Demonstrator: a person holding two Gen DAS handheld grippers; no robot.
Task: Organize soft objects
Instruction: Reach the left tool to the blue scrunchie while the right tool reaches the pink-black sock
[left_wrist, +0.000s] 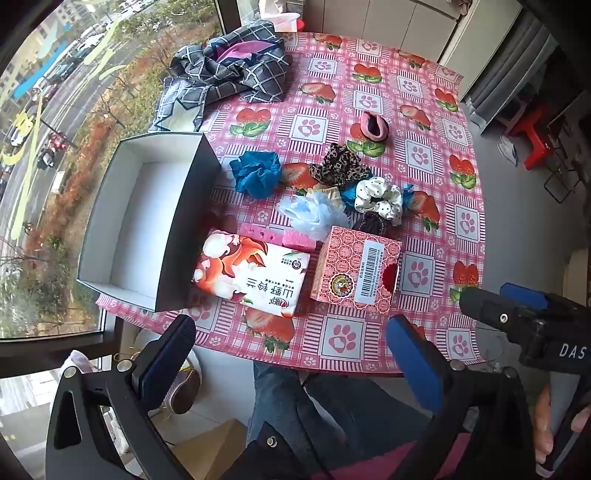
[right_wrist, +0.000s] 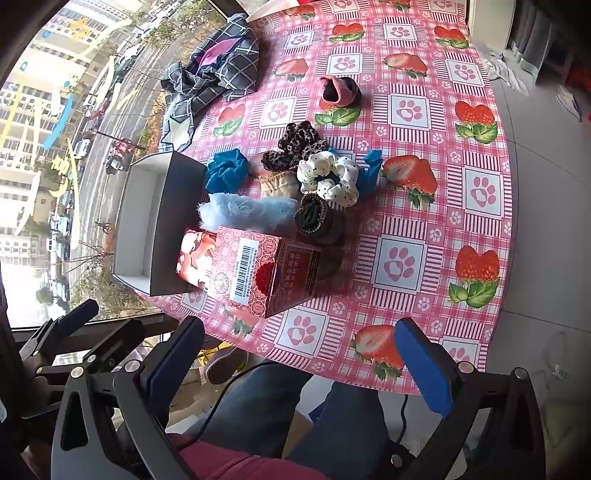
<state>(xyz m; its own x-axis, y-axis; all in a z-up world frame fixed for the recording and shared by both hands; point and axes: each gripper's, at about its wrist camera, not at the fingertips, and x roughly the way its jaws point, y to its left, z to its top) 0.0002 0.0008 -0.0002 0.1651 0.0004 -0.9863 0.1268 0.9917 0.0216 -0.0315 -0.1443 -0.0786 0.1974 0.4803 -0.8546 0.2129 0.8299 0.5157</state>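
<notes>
While both tongs, left (left_wrist: 291, 350) and right (right_wrist: 299, 354), gape wide and empty, scrunchies cluster beside the open white-lined cardboard box (left_wrist: 147, 221) on the pink strawberry-print worktop (left_wrist: 424, 122).

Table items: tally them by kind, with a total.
Scrunchies and small soft pieces: about 8, overlapping, so not exact
Checked cloth: 1
Pink sponge: 1
Tissue pack: 1
Patterned carton: 1
Open box: 1
Total: about 13
</notes>
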